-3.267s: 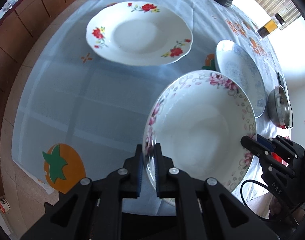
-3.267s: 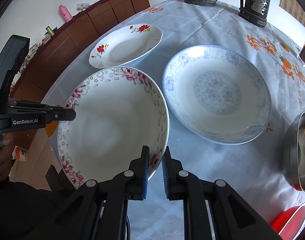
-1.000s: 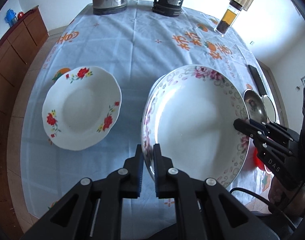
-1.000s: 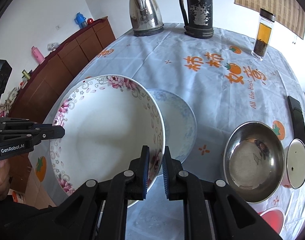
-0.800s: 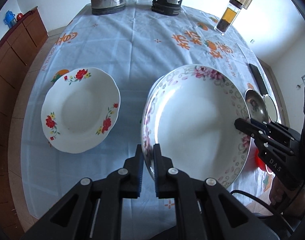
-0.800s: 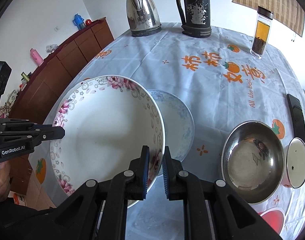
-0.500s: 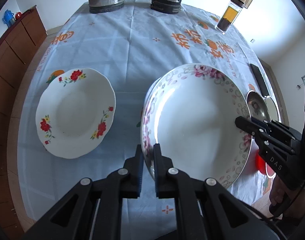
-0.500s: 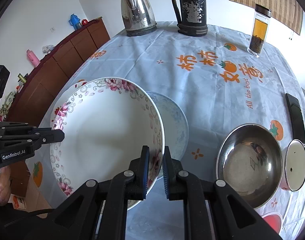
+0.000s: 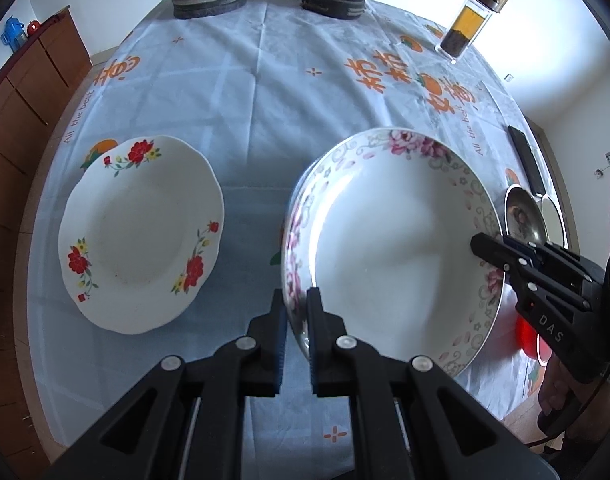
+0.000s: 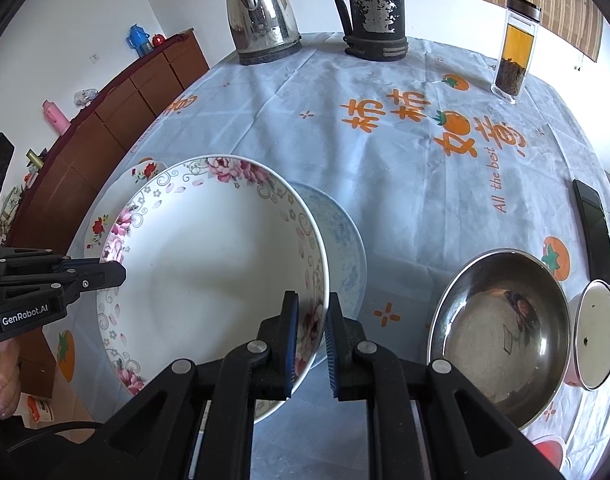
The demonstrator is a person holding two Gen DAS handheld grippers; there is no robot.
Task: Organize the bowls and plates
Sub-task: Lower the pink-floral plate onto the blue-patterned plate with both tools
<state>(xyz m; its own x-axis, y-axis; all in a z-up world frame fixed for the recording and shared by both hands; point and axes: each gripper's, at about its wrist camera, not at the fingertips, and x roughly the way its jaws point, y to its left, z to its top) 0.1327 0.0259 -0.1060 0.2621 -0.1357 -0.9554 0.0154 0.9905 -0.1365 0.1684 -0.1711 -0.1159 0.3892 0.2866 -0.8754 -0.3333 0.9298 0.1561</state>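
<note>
White porcelain with a band of pink peonies, grey scrolls and small blossoms round its rim: that is the bowl (image 9: 393, 248), wide and deep, plain inside, held up over the table (image 9: 265, 92) between the two tools. The left gripper (image 9: 296, 300) is clamped on the rim at one side, one finger inside the bowl and one outside. The right gripper (image 10: 310, 308) is clamped on the opposite rim in the same way. Both point steeply down, and the bowl hangs level between them, clear of the cloth.

Right below it, mostly covered, lies a blue plate (image 10: 345, 248), pale with a faint blue pattern; only its far crescent shows past the bowl's edge in the right wrist view. I cannot tell whether bowl and plate touch.

Off to the left gripper's side, well apart, a red-flower plate (image 9: 141, 236) rests flat on the cloth: white, scalloped edge, red and yellow sprigs. On the other side sits a steel bowl (image 10: 501, 332), empty and shiny, with a round lid (image 10: 597, 336) just beside it and a phone (image 10: 593, 228) a little further back.

The cloth is pale blue, printed with orange persimmons and characters. At the far end stand a kettle (image 10: 261, 16), a black flask (image 10: 373, 8) and a tea bottle (image 10: 517, 48). A brown cabinet (image 10: 105, 128) runs along the wall.
</note>
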